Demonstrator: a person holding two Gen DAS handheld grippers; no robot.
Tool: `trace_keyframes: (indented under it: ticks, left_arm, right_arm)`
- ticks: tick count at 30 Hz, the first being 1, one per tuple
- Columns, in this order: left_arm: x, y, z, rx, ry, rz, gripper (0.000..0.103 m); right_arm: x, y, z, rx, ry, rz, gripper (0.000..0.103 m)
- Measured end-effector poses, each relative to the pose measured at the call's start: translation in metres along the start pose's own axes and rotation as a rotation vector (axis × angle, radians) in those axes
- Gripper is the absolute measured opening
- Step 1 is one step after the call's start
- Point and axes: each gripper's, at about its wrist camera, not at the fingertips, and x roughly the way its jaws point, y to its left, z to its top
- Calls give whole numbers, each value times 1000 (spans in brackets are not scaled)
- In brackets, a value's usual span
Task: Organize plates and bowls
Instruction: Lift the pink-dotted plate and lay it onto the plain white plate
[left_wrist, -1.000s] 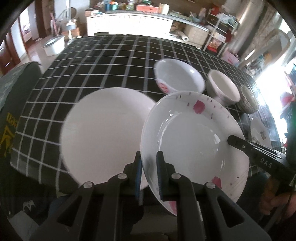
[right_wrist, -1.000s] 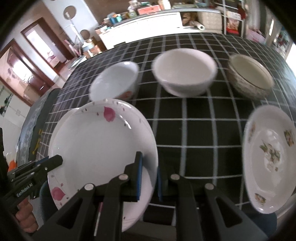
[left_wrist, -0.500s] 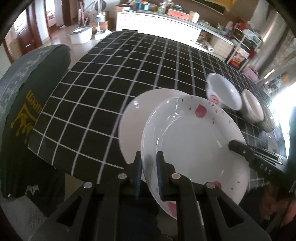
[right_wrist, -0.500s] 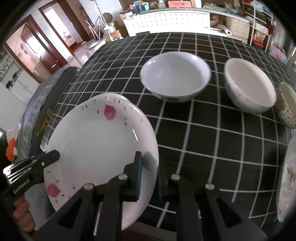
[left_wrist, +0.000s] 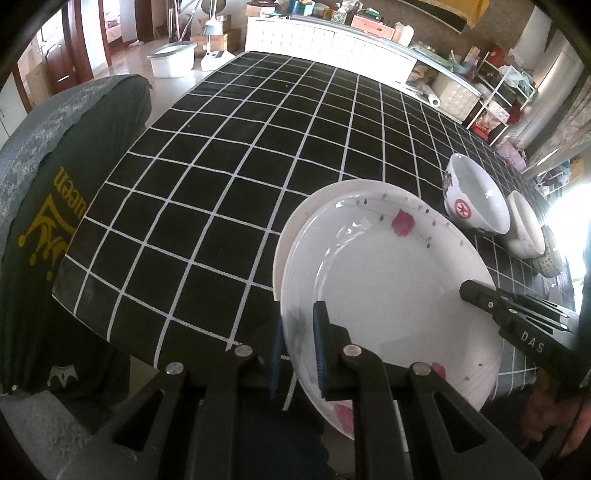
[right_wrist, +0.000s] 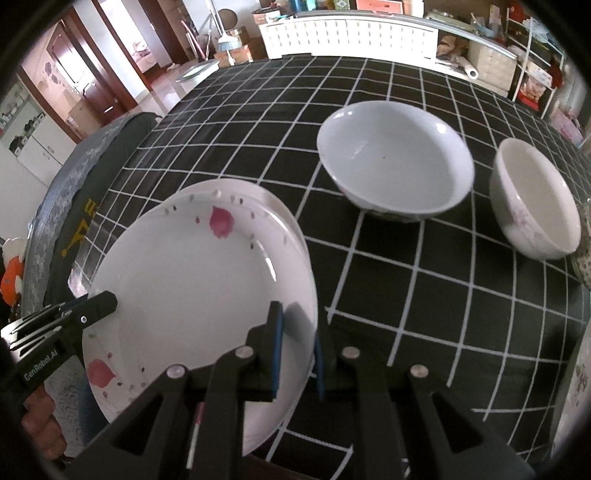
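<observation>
A white plate with pink petal marks is held over a plain white plate that lies near the table's front edge. My left gripper is shut on the petal plate's near left rim. My right gripper is shut on the same plate at its right rim. Only a thin edge of the plain plate shows behind it. I cannot tell whether the two plates touch. The right gripper also shows in the left wrist view, and the left gripper in the right wrist view.
On the black checked tablecloth a wide white bowl and a smaller white bowl stand to the right, with a patterned bowl beyond. A grey covered chair stands at the table's left edge.
Both grippers have carried the petal plate to the left, from beside the plain plate to over it. The bowls have not moved on the table.
</observation>
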Motion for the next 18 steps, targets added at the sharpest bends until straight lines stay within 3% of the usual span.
trace_keyframes:
  ticks: [18]
  left_arm:
    - [13, 3, 14, 9, -22, 23, 12]
  right_arm:
    - [10, 4, 8, -31, 7, -33, 20]
